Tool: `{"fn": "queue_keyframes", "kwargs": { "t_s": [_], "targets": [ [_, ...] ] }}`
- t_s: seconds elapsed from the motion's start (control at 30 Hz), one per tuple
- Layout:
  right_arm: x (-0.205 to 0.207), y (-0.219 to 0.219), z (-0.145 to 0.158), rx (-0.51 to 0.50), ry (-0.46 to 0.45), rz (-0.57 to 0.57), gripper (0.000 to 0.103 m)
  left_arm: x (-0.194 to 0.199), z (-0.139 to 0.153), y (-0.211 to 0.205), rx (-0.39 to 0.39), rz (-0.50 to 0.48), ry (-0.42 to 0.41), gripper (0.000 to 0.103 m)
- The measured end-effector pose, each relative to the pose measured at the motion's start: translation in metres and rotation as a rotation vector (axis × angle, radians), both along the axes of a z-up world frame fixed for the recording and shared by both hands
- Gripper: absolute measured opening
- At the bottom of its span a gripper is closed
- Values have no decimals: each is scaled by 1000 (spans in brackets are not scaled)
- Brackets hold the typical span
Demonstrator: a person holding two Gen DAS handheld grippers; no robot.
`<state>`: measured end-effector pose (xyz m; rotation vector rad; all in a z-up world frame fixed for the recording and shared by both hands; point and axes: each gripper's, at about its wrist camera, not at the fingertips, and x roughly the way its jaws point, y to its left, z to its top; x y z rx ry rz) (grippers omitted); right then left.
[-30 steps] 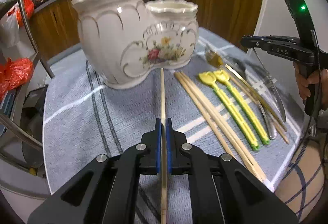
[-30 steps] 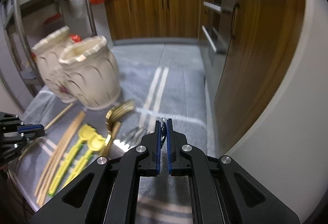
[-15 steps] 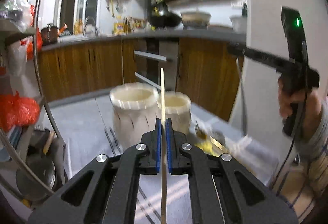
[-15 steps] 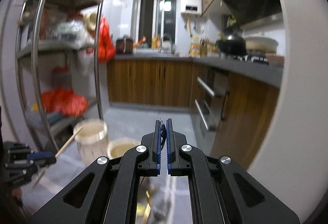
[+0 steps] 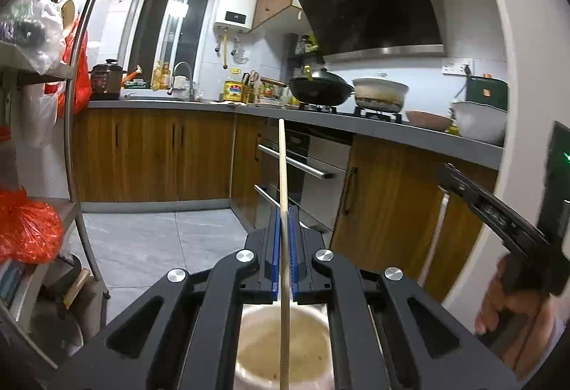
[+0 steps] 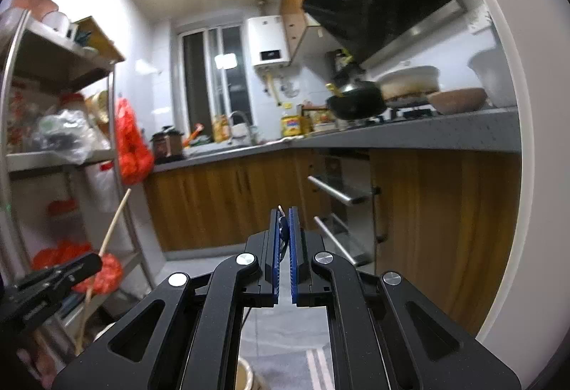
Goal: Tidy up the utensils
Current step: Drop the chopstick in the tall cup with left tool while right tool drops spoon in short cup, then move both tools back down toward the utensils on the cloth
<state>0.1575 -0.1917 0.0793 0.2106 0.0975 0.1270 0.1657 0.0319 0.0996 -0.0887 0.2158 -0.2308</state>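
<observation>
Left wrist view: my left hand-held gripper (image 5: 283, 229) is clamped on a wooden chopstick (image 5: 282, 176), its long axis upright, lower end over the open mouth of the ceramic utensil holder (image 5: 249, 336) directly below. My right hand-held gripper (image 6: 283, 229) is nearly closed, well clear.

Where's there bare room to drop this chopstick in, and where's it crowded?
The ceramic holder's mouth, under the left gripper, looks bare around the chopstick, bordered only by its rim. The grey floor tiles ahead are open. The countertop around the wok is crowded.
</observation>
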Motion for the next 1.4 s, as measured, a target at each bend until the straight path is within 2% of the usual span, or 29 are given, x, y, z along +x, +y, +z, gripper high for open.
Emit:
{"fn": "queue_keyframes", "kwargs": {
  "t_s": [0.07,0.2,0.37,0.47,0.7,0.77,0.8,0.83,0.87,0.93,0.97,1.03,1.07,1.1,1.13,1.17,1.4],
  "targets": [
    [6,3,-7,-10,3,-24,5,14,-7,-5,10,21,-5,4],
    [17,17,-20,-78,50,15,5,23,-26,-12,38,42,13,4],
    [24,35,-30,-156,102,122,5,4,-37,-3,38,31,24,4],
    [29,46,-37,-196,162,212,5,-5,-44,-1,51,20,68,4],
    [37,60,-52,-227,264,289,6,-23,-51,-5,112,29,102,4],
    [38,58,-51,-213,277,300,10,-26,-52,-8,140,41,102,5],
    [38,57,-51,-205,279,304,16,-27,-52,-10,147,44,103,6],
    [37,55,-50,-197,277,307,30,-28,-51,-10,153,48,106,9],
    [35,53,-48,-187,270,314,36,-28,-50,-10,155,51,109,13],
    [29,50,-43,-179,256,313,51,-31,-47,-10,152,65,108,38],
    [25,47,-39,-174,245,307,56,-34,-44,-9,147,74,98,44],
    [20,39,-34,-151,228,309,82,-43,-38,-7,138,98,73,68],
    [18,36,-31,-140,219,310,89,-47,-36,-7,133,106,62,74],
    [14,32,-27,-129,208,311,97,-51,-33,-7,131,111,53,86],
    [10,29,-24,-123,198,310,98,-56,-31,-7,131,119,42,95],
    [8,27,-23,-124,195,307,98,-63,-29,-7,134,133,25,98],
    [-16,15,-20,-164,193,296,98,-90,-21,-15,158,129,25,98]
  ]
}}
